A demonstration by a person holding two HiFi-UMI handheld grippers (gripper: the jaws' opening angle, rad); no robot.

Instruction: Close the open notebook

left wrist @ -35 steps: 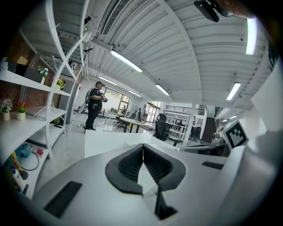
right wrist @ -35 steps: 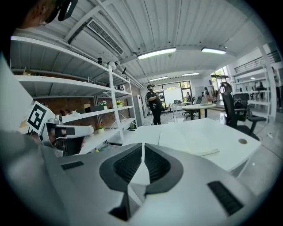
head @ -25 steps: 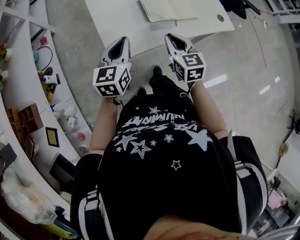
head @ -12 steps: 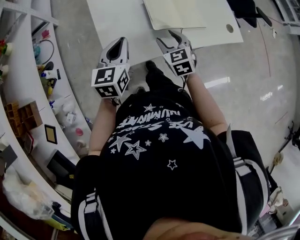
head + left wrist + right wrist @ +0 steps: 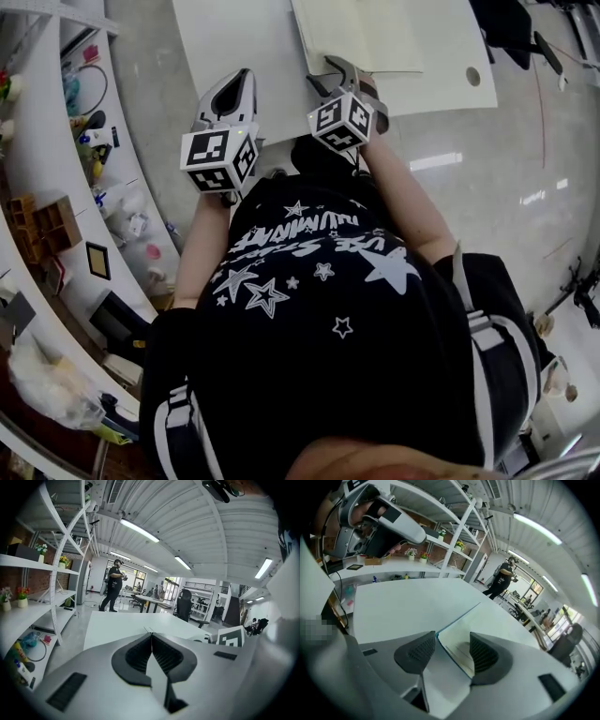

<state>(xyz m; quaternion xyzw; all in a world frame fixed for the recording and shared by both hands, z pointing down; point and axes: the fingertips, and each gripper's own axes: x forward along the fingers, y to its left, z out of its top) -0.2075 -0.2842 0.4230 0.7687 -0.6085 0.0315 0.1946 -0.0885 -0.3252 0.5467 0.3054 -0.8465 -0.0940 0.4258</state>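
Note:
An open notebook with cream pages lies on the white table, near its front edge. My right gripper hangs over the notebook's near left corner, tilted downward. Its jaws are opening. In the right gripper view the notebook has its blue-edged corner between the pads of the right gripper, and neither pad presses on it. My left gripper is shut and empty, at the table's front edge, left of the notebook. In the left gripper view the left gripper has its pads together over the table.
White shelves with small items curve along the left. The table has a round cable hole at its right. A glossy floor lies around it. A person stands far off by other desks and an office chair.
Both grippers moved forward toward the table. The right one rolled, dropped over the notebook's near corner and went from shut to open. The left stayed shut.

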